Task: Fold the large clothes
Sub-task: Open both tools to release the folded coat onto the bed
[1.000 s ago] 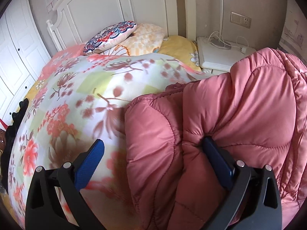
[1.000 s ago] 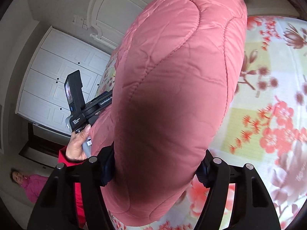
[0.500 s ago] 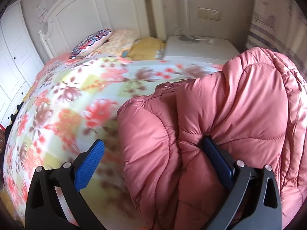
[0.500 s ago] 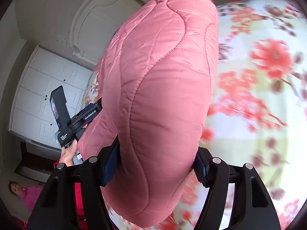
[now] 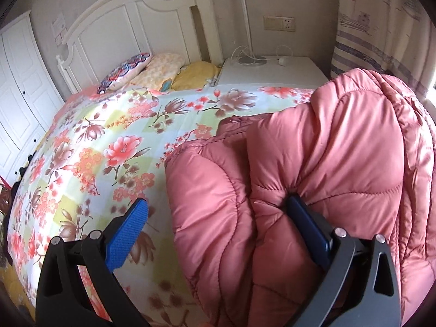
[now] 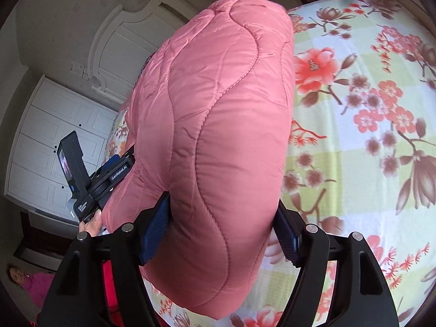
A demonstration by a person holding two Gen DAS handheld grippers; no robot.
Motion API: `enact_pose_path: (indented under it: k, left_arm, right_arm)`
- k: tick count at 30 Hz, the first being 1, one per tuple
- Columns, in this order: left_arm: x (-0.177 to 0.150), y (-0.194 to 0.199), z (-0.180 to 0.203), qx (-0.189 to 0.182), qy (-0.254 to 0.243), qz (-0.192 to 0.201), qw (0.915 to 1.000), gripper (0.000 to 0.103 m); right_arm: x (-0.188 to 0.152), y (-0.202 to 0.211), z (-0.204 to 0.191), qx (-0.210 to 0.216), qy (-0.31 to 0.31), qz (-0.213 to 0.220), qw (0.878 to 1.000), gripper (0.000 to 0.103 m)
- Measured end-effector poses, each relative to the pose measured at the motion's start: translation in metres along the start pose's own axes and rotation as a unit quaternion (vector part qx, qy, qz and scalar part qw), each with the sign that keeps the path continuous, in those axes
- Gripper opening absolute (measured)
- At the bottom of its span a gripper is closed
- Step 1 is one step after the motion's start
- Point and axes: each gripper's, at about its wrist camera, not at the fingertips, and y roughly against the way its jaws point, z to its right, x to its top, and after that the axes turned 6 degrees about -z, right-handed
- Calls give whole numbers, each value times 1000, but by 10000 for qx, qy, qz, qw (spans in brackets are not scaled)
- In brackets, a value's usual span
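A pink quilted jacket [image 6: 218,136] hangs bundled above the flowered bedspread [image 5: 95,150], carried by a person working a gripper in each hand. Nearest the jacket, the right gripper [image 6: 220,231] has a thick padded roll between its blue pads, and its jaws are easing apart, likely to let the bulk settle toward the bedspread. The left gripper [image 5: 215,234] stands wide, one pad buried in a quilted crease, the other clear of the jacket over bare bedspread, so it props rather than pinches. Beyond the jacket lie patterned pillows [image 5: 152,70], the white headboard [image 5: 130,19] and a white nightstand [image 5: 272,68] beside them.
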Motion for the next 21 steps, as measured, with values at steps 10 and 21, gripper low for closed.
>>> enact_pose_path:
  k: [10, 21]
  left_arm:
    - [3, 14, -9, -209, 161, -11, 9997, 101]
    - [-11, 66, -11, -357, 182, 558, 9976, 101]
  right_arm:
    - [-16, 78, -90, -1594, 1279, 1545, 9666, 93]
    - [-28, 48, -101, -2523, 1435, 1620, 9431, 95]
